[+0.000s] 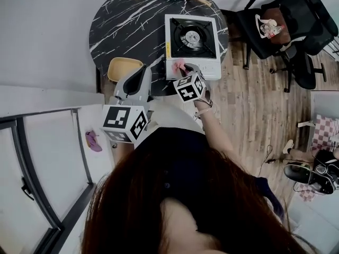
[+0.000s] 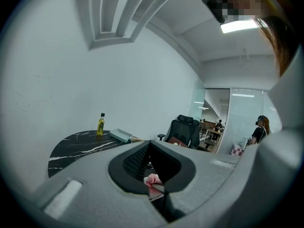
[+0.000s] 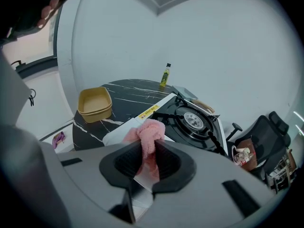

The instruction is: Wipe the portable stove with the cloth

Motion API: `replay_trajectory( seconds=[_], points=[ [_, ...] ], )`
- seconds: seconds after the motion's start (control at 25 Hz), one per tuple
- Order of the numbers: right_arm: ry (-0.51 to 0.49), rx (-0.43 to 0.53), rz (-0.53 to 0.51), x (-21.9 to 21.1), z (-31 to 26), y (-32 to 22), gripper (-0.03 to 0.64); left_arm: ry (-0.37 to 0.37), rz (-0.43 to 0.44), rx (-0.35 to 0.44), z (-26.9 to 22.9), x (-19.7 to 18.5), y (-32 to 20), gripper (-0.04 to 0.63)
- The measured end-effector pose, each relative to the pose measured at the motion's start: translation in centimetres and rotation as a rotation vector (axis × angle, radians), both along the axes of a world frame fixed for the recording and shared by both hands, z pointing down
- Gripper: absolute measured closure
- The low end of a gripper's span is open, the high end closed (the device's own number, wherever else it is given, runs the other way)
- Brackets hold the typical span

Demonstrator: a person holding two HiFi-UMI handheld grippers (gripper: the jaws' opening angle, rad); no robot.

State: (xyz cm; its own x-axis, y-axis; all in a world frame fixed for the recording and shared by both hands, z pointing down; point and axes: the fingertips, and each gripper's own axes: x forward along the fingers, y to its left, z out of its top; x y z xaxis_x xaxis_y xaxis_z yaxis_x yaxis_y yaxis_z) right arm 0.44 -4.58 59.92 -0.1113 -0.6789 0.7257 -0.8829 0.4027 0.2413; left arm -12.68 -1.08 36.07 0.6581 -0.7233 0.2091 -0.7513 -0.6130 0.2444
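Your right gripper [image 1: 185,71] is clamped on the bunched pink cloth [image 3: 151,129] at the near front edge of the portable stove [image 1: 192,36], so wiping seems about to start and next calls for pressing down and sweeping across, while your left gripper [image 1: 141,76] hangs narrowly parted and empty near the empty yellow tub [image 1: 123,67].

Pink cloth [image 3: 145,134], white stove [image 1: 205,69] with black top, black white-veined table [image 1: 122,20], yellow tray [image 1: 124,67]

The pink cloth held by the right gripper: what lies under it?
Under the pink cloth, pinched in the right gripper, lies the white front panel of the portable stove. The patch directly beneath is covered, so contact cannot be seen.
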Motion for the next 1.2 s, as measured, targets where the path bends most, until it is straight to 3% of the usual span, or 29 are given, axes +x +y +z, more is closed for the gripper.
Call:
replay_trajectory(
  seconds=[0.6,1.2],
  points=[
    [-0.012,-0.014,0.021,-2.5,0.0,-0.5,0.543,-0.045,0.063,-0.004,-0.1,-1.2,-3.7,0.583],
    [-0.028,-0.012,-0.018,-5.2,-0.2,-1.1,0.543,-0.075,0.171,-0.026,0.8,0.9,-4.9,0.583]
  ],
)
